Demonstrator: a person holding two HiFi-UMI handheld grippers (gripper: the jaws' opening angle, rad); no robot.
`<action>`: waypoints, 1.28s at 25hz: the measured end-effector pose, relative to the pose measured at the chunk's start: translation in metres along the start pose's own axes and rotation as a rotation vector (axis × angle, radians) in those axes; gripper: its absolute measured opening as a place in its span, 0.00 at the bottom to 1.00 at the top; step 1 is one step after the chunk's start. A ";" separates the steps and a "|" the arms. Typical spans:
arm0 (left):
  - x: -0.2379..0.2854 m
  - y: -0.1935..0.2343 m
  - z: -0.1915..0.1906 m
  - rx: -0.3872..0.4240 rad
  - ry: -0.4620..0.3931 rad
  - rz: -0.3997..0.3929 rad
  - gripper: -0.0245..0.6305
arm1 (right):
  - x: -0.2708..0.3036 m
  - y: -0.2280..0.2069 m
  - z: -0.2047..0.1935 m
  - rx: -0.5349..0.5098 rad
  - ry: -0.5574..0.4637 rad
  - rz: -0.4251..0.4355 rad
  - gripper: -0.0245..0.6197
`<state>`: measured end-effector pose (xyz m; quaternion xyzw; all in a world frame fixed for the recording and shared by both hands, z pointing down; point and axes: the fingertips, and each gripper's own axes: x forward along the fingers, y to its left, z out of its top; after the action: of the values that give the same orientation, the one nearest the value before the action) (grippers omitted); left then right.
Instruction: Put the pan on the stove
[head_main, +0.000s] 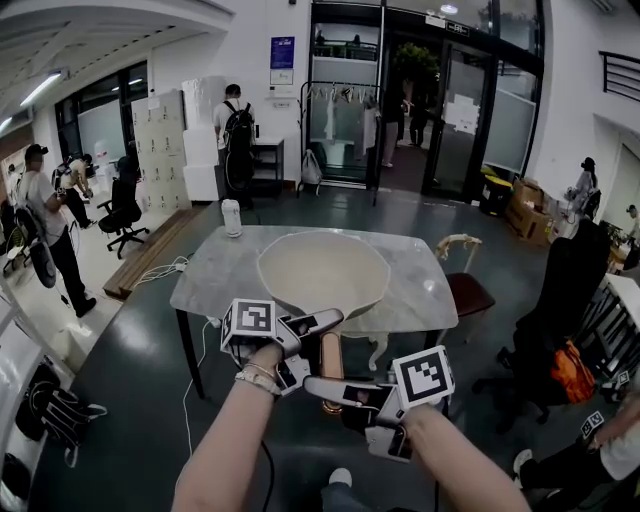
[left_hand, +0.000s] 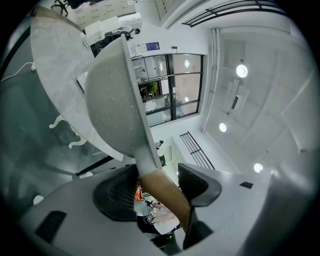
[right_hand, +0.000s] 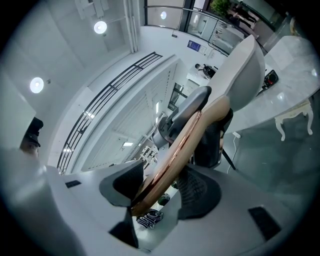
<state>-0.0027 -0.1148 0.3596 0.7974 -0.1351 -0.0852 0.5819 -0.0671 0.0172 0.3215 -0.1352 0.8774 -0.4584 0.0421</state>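
My left gripper (head_main: 308, 345) and right gripper (head_main: 338, 392) both clamp the pan (head_main: 322, 272) handle (head_main: 331, 362), held up near the table (head_main: 215, 275). I see no stove, so placing remains.

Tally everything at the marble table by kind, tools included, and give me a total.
pan: 1
marble table: 1
white container on the table: 1
chair beside the table: 1
tools: 2, the left tool and the right tool, both closed on the pan's handle
Total: 6
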 end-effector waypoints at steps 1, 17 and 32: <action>0.002 0.001 0.005 -0.001 0.000 0.001 0.44 | 0.001 -0.002 0.004 0.004 0.001 0.001 0.38; 0.064 0.050 0.107 -0.007 -0.026 0.025 0.44 | 0.009 -0.087 0.100 0.003 0.029 0.028 0.38; 0.113 0.085 0.194 -0.029 -0.084 0.049 0.43 | 0.014 -0.153 0.182 -0.001 0.067 0.056 0.38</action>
<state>0.0377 -0.3502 0.3831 0.7811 -0.1775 -0.1064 0.5891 -0.0141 -0.2140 0.3421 -0.0952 0.8821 -0.4607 0.0254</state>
